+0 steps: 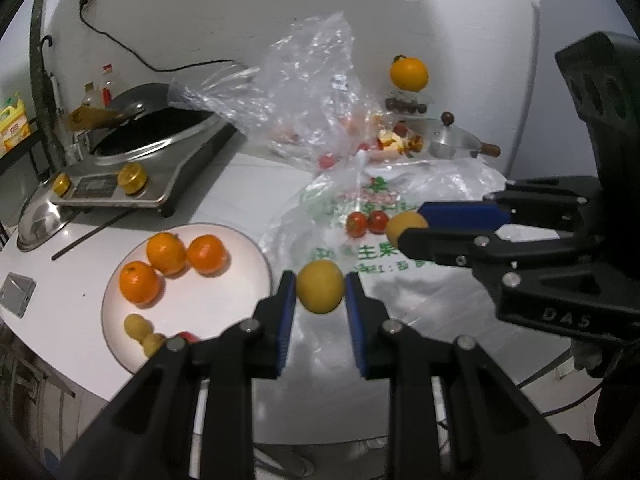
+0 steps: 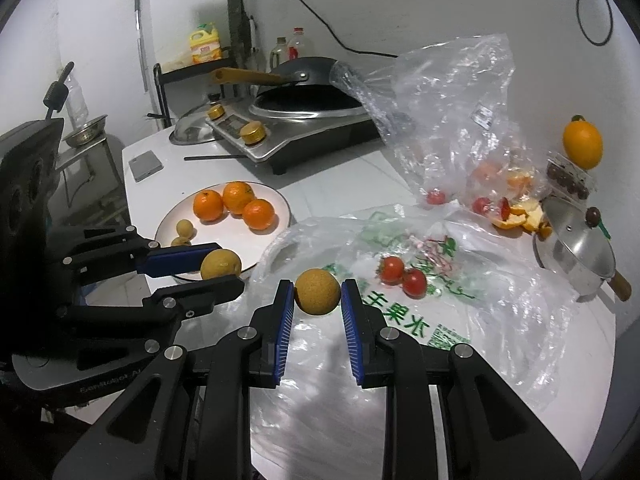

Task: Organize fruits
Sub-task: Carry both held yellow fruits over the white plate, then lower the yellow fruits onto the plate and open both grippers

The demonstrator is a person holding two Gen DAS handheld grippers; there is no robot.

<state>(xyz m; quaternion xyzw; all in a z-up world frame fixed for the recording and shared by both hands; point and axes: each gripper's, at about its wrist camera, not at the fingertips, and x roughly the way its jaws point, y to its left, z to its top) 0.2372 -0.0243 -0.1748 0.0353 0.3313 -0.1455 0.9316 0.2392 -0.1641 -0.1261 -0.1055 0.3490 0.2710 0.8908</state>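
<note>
Left wrist view: a white counter is lying under a grey wall, a stove sitting at the back; the left gripper is clamping a small yellow fruit just beside the plate of oranges — the right gripper is crossing in beside it.

Right wrist view: the right gripper is pinching a rough tan fruit over the printed bag; two tomatoes are lying just beyond — a clear bag is standing behind.

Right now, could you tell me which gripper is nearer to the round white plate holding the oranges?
Left. The left gripper, jaws shut on a small yellow fruit, sits at the round white plate's edge; the right gripper, gripping a brownish-yellow round fruit, hangs over the printed plastic bag.
</note>
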